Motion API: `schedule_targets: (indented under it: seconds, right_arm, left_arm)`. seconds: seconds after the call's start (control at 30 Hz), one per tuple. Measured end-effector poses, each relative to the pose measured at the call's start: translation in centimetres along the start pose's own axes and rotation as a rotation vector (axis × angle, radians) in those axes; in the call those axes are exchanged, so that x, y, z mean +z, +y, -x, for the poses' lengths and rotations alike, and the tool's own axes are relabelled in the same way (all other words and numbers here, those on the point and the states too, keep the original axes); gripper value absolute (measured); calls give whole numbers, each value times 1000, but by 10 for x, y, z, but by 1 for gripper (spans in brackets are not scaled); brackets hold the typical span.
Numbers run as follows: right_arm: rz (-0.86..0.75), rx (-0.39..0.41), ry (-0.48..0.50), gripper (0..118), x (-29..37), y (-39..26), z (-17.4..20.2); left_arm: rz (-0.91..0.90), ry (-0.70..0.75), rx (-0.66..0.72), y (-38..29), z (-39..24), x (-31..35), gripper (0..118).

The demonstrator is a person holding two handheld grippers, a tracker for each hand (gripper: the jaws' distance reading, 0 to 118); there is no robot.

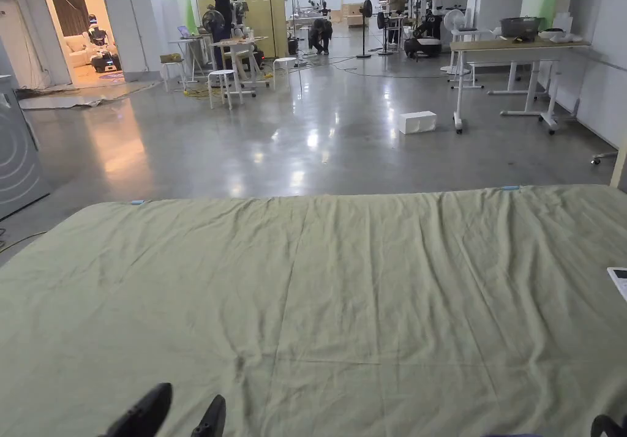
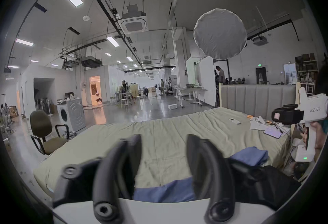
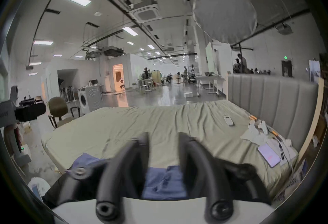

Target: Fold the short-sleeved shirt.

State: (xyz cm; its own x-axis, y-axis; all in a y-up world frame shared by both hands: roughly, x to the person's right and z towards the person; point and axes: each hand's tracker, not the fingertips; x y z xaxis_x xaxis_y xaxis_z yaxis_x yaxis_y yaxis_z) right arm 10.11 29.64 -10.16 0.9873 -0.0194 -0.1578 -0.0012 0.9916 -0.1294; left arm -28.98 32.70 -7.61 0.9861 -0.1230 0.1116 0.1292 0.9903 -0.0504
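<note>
A blue short-sleeved shirt [image 2: 165,192] lies bunched at the near edge of a bed covered by a pale green sheet [image 1: 343,285]. In the left gripper view my left gripper [image 2: 163,140] hovers just above the shirt, jaws apart and holding nothing. The shirt [image 3: 165,181] also lies under my right gripper [image 3: 163,137], which is open and holds nothing. In the head view the left gripper [image 1: 190,395] pokes in at the bottom edge. The right gripper [image 2: 284,116] is held in a hand at the right, and the left gripper [image 3: 30,112] sits at the far left.
A phone [image 2: 272,132], a remote [image 2: 234,121] and a white cloth [image 2: 257,122] lie on the bed's right side by the padded headboard [image 2: 257,98]. An office chair [image 2: 44,132] and a washing machine [image 2: 71,114] stand to the left. Across the floor are a white box [image 1: 417,122], tables and people.
</note>
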Motion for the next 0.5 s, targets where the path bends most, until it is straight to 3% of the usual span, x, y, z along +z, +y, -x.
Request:
schedule_targets:
  seconds: [0.07,0.13,0.17,0.37,0.5]
  right_arm:
    - [-9,29,36,12,-2,4,8]
    - [18,9,86,9,-2,2,15]
    - [-4,41,68,2,-3,3,18]
    - [-8,76,78,0,0,3,25]
    - [1,85,72,0,0,2,24]
  left_arm:
    - [23,-68,15,-1,-2,3,6]
    - [16,-50,3,-3,-8,9,6]
    - [33,-54,-9,-2,-9,11,4]
    - [60,-40,-57,-5,-9,15,1]
    - [57,-5,-189,-6,-16,22,1]
